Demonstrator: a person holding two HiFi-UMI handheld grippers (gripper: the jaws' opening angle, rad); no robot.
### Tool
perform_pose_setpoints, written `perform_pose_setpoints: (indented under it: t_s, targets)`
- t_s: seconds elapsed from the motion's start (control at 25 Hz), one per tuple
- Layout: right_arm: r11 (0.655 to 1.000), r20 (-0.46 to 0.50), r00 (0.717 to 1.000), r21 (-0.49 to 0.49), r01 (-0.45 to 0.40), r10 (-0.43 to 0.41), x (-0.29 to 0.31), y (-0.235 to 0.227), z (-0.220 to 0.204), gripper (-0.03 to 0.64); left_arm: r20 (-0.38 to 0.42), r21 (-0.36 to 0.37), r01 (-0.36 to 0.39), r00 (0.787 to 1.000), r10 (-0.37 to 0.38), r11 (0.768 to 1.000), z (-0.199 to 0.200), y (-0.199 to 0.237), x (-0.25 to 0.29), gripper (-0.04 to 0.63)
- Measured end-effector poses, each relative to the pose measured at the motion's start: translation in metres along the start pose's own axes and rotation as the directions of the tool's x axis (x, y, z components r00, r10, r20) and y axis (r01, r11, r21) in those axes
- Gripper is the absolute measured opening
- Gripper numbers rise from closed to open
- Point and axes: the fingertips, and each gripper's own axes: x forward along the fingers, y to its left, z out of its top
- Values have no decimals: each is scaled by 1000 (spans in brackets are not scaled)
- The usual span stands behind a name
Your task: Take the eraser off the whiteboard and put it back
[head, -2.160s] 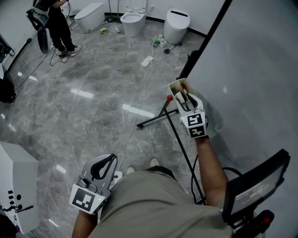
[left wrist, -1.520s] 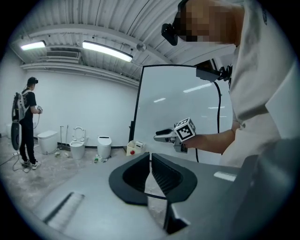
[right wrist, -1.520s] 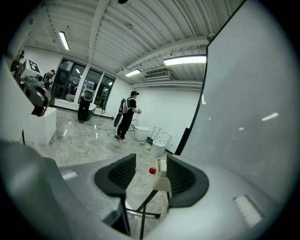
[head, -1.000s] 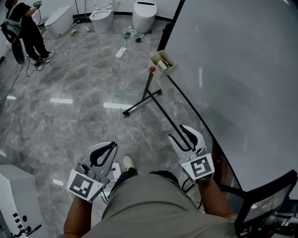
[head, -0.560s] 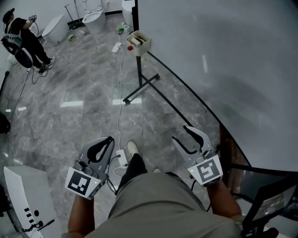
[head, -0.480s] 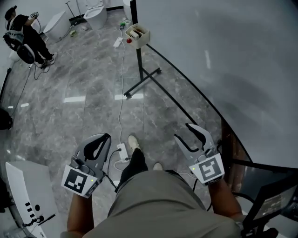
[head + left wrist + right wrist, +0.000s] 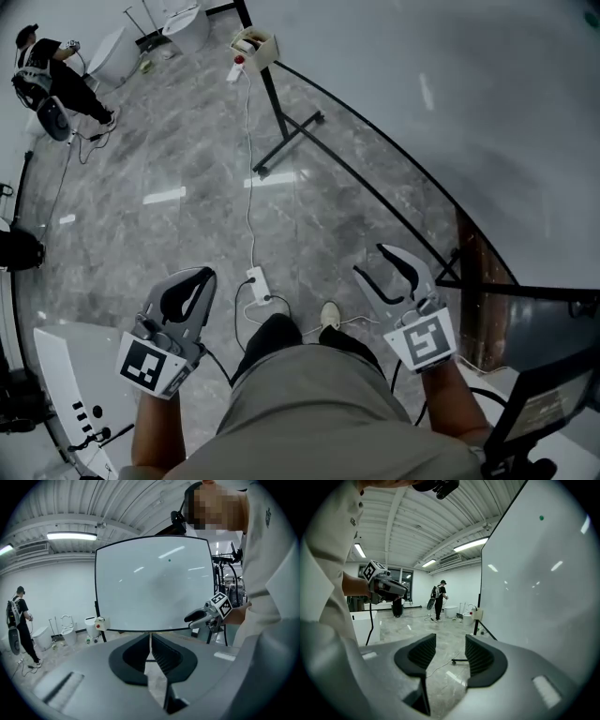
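The whiteboard [image 7: 450,112] fills the right of the head view; its face shows bare in the left gripper view [image 7: 152,583]. A small beige box [image 7: 251,42] hangs at its far lower corner with something white inside; I cannot make out the eraser there. The box also shows small in both gripper views [image 7: 100,620] [image 7: 477,614]. My left gripper [image 7: 199,278] is low by my waist, shut, nothing in it [image 7: 150,641]. My right gripper [image 7: 372,262] is held beside the board's lower edge, open and empty [image 7: 450,644].
The board's black stand legs [image 7: 291,141] spread over the grey marble floor. A power strip [image 7: 255,279] and its cable lie by my feet. A white cabinet [image 7: 66,375] stands bottom left, a dark screen [image 7: 553,403] bottom right. A person [image 7: 52,75] and toilets [image 7: 183,19] are far off.
My right gripper has come away from the beige box, down to my waist, open. The box now lies farther off at the top of the head view. Left gripper stays shut.
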Motion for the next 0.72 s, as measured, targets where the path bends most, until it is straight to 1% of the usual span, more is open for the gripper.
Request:
perform_pose_setpoints:
  t_s: [0.2, 0.36, 0.48, 0.72]
  targets:
    - [999, -9, 1000, -31, 27, -27, -22, 24, 2, 198, 55, -3, 64, 996, -64, 998, 3, -23, -17, 21]
    - [999, 0, 999, -40, 37, -37, -27, 57, 12, 196, 69, -28, 119, 991, -117, 993, -9, -37, -45, 21]
    - [997, 12, 998, -54, 58, -57, -30, 92, 24, 196, 101, -40, 145, 985, -140, 989, -21, -41, -76, 21]
    - [991, 16, 997, -106, 76, -75, -28, 180, 56, 196, 152, -46, 196, 970, -187, 979, -46, -43, -153, 21]
